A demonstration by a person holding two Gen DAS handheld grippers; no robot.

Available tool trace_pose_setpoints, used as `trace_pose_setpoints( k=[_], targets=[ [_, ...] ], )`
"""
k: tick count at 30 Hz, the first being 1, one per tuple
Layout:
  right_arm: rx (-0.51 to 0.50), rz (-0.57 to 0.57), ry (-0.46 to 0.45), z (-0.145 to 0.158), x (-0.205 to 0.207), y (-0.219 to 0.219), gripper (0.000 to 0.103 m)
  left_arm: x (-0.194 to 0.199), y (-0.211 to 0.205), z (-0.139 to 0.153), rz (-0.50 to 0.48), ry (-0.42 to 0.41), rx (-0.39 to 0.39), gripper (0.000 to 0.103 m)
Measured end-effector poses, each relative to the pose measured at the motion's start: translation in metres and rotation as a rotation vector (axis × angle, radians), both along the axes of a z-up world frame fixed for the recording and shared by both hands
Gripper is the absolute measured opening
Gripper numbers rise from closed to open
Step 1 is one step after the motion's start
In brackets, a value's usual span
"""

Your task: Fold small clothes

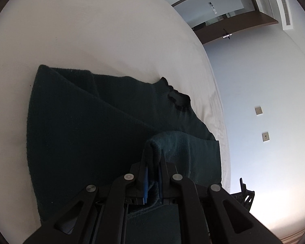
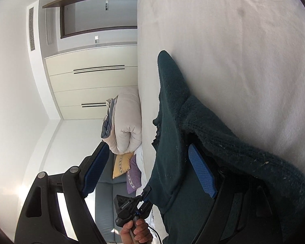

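Left wrist view: left hand-held gripper (image 1: 152, 162) pinches a fold of the dark green sweater (image 1: 81, 126) on the white bed (image 1: 91, 30), mid-fold; right hand-held gripper (image 2: 148, 168) gapes empty beside it. Next, I'd say: lay that edge across.

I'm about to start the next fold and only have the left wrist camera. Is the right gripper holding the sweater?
Observer: No. The right gripper is wide open. The dark green sweater hangs between its pads, unpinched.
Operator: What lies beyond the sweater on that side?
Observer: A rolled beige duvet, with a yellow cushion next to it.
Operator: Can you see my left gripper from there?
Observer: Yes. The left gripper is shut on the sweater's edge, with a hand around its handle.
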State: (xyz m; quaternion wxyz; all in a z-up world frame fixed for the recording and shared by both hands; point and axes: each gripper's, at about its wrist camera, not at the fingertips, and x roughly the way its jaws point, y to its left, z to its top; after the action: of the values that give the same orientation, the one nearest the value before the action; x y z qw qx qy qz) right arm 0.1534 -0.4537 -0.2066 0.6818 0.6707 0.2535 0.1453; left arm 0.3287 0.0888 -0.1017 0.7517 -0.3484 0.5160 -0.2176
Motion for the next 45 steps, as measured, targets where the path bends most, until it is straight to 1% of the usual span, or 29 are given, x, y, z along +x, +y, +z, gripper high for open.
trace_pose_setpoints(
  k=[2,4,6,7,9,10,13,14,15,18,23,25,26,27,28,29,30,32,34,36,39,41,43,45],
  targets=[
    [-0.006,0.001,0.005,0.000,0.002,0.001,0.080,-0.002,-0.004,-0.001,-0.009,0.010,-0.003,0.007],
    [-0.011,-0.004,0.007,0.007,0.006,-0.001,0.080,-0.002,-0.007,-0.005,-0.005,0.016,-0.012,0.007],
    [-0.019,-0.042,0.006,0.010,0.015,-0.006,0.080,-0.001,-0.006,-0.008,0.005,0.019,-0.020,0.008],
    [-0.022,-0.049,0.007,0.007,0.016,-0.009,0.080,-0.002,-0.004,-0.010,0.009,0.020,-0.022,0.008],
    [0.008,-0.056,0.019,0.004,0.019,-0.018,0.080,-0.002,-0.003,-0.012,0.015,0.020,-0.020,0.009],
    [0.019,-0.056,0.017,0.002,0.008,-0.032,0.080,-0.002,-0.002,-0.013,0.012,0.018,-0.019,0.009],
    [0.023,-0.068,-0.005,-0.003,0.006,-0.036,0.079,-0.002,-0.003,-0.015,0.008,0.022,-0.021,0.009],
    [0.039,-0.079,-0.012,-0.005,0.004,-0.038,0.079,-0.003,-0.002,-0.016,0.007,0.021,-0.023,0.013],
    [0.057,-0.090,-0.016,-0.008,0.001,-0.042,0.078,-0.002,-0.003,-0.016,0.010,0.024,-0.019,0.021],
    [0.076,-0.105,-0.022,-0.011,0.002,-0.044,0.078,0.000,-0.002,-0.017,0.008,0.025,-0.005,0.022],
    [0.045,-0.107,-0.023,-0.004,-0.003,-0.043,0.078,-0.001,0.005,-0.022,0.023,0.030,-0.009,0.022],
    [0.027,-0.102,-0.010,-0.001,-0.006,-0.038,0.078,-0.001,0.005,-0.020,0.024,0.027,0.010,0.023],
    [0.018,-0.093,0.007,0.002,-0.010,-0.036,0.079,-0.003,0.005,-0.017,0.027,0.027,0.020,0.029],
    [0.007,-0.082,0.027,0.006,-0.014,-0.032,0.080,-0.006,0.006,-0.012,0.033,0.022,0.034,0.038],
    [-0.014,-0.067,0.051,0.010,-0.018,-0.028,0.080,-0.009,0.007,-0.006,0.041,0.011,0.050,0.043],
    [-0.045,-0.045,0.073,0.017,-0.022,-0.024,0.080,-0.014,0.007,0.003,0.055,-0.016,0.088,0.051],
    [-0.078,-0.025,0.079,0.025,-0.026,-0.019,0.080,-0.017,0.006,0.010,0.062,-0.038,0.125,0.056],
    [-0.151,0.001,0.055,0.045,-0.027,-0.013,0.080,-0.025,0.001,0.023,0.069,-0.085,0.195,0.056],
    [-0.208,0.027,0.016,0.065,-0.016,-0.009,0.080,-0.031,-0.011,0.034,0.048,-0.136,0.251,0.056],
    [-0.232,0.067,-0.007,0.075,0.003,-0.005,0.080,-0.035,-0.028,0.040,0.016,-0.196,0.306,0.059],
    [-0.249,0.102,-0.023,0.080,0.038,-0.008,0.080,-0.034,-0.047,0.038,-0.041,-0.258,0.293,0.064],
    [-0.226,0.127,-0.031,0.075,0.065,-0.012,0.080,-0.028,-0.058,0.028,-0.066,-0.258,0.316,0.064],
    [-0.212,0.142,0.009,0.063,0.086,-0.016,0.080,-0.022,-0.063,0.016,-0.066,-0.239,0.341,0.064],
    [-0.262,0.185,0.051,0.045,0.105,-0.015,0.080,-0.018,-0.065,0.002,-0.072,-0.229,0.344,0.064]
  ],
)
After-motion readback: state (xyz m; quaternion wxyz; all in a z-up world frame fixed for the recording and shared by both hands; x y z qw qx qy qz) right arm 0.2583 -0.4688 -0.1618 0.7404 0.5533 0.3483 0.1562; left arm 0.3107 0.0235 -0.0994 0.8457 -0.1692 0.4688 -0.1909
